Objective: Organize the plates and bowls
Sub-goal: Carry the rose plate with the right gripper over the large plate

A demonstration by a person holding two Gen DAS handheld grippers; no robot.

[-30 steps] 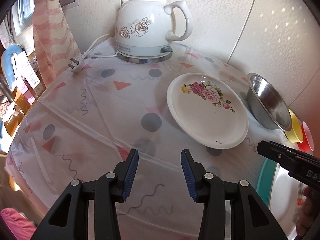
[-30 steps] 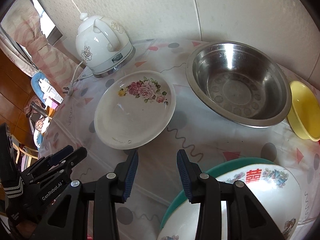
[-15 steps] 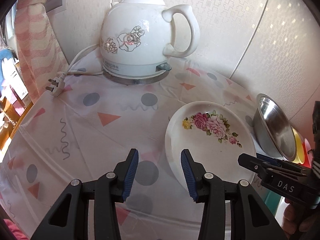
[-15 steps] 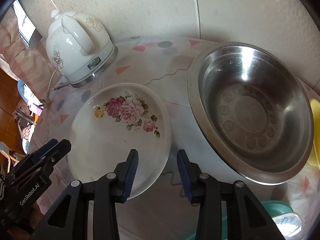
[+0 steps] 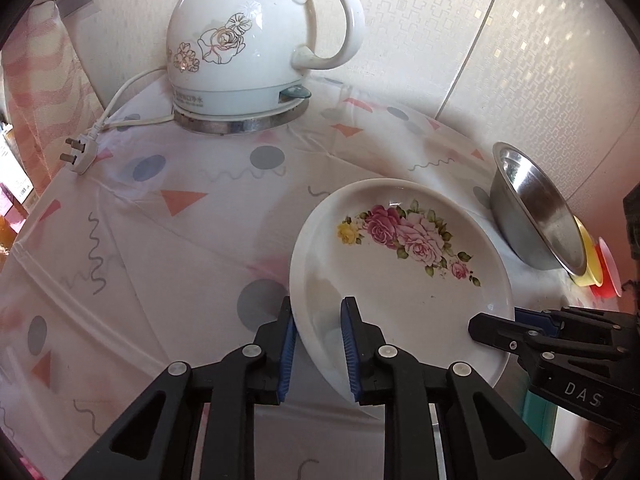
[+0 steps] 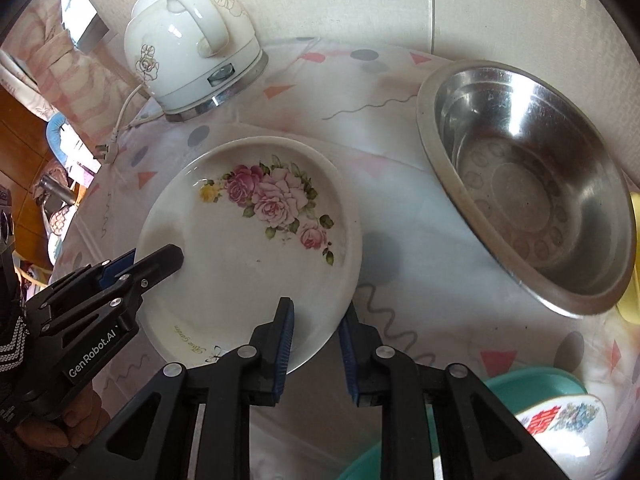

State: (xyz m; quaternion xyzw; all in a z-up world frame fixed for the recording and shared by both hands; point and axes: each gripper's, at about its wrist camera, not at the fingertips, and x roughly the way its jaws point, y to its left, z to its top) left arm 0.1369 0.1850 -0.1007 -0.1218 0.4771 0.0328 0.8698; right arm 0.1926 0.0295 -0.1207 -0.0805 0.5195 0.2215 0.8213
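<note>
A white plate with pink roses lies on the patterned tablecloth. My left gripper straddles its left rim, one blue pad outside and one inside, and its jaws are closing onto that rim. My right gripper straddles the opposite rim the same way, jaws also closing. Each gripper shows in the other's view, the left gripper and the right gripper, both pinched over the plate's edge. A steel bowl stands to the plate's right.
A white electric kettle stands at the back by the wall, its cord and plug trailing left. Beyond the steel bowl are a yellow bowl and a red one. A teal plate carries a white patterned bowl.
Both grippers came forward and down from the bare cloth to the rose plate. Their jaws narrowed from wide apart to close around opposite rims.
</note>
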